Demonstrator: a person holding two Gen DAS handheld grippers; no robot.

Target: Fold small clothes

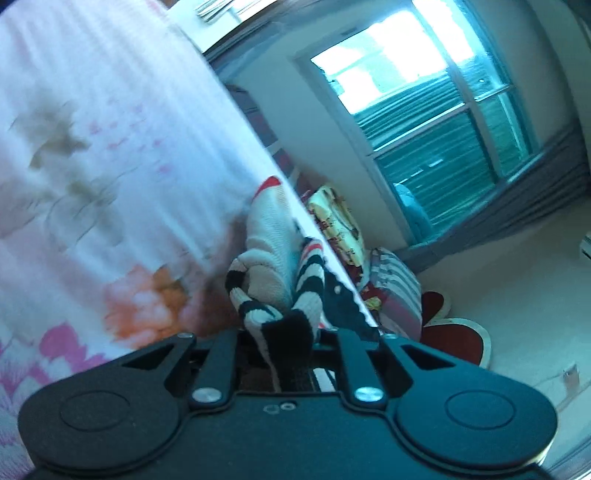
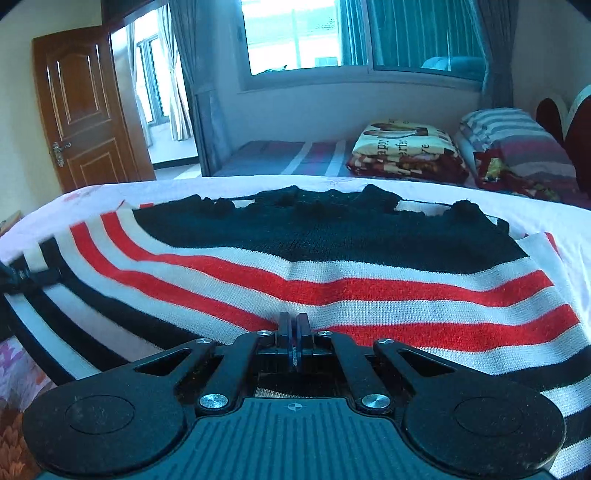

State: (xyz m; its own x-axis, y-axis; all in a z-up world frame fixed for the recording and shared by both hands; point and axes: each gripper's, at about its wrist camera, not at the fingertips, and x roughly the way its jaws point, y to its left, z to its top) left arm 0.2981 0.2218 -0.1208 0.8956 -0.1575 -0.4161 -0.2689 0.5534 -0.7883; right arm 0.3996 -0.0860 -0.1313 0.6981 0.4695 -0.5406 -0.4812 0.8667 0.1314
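Note:
A knitted sweater (image 2: 332,258) with black, white and red stripes lies spread across the bed, its black part toward the far edge. My right gripper (image 2: 293,323) is at its near hem, fingers pressed together with the tips buried in the red-and-white knit. In the left wrist view my left gripper (image 1: 291,343) is shut on a bunched black-and-white striped end of the sweater (image 1: 269,266), which hides the fingertips. That left gripper (image 2: 18,280) also shows at the left edge of the right wrist view, holding the sweater's corner.
The bed carries a pale floral sheet (image 1: 92,147). Beyond it lie folded blankets (image 2: 402,151), a striped pillow pile (image 2: 517,144) and a low mattress under the window (image 2: 314,33). A wooden door (image 2: 81,107) stands open at the left. A red flower-shaped mat (image 1: 454,332) lies on the floor.

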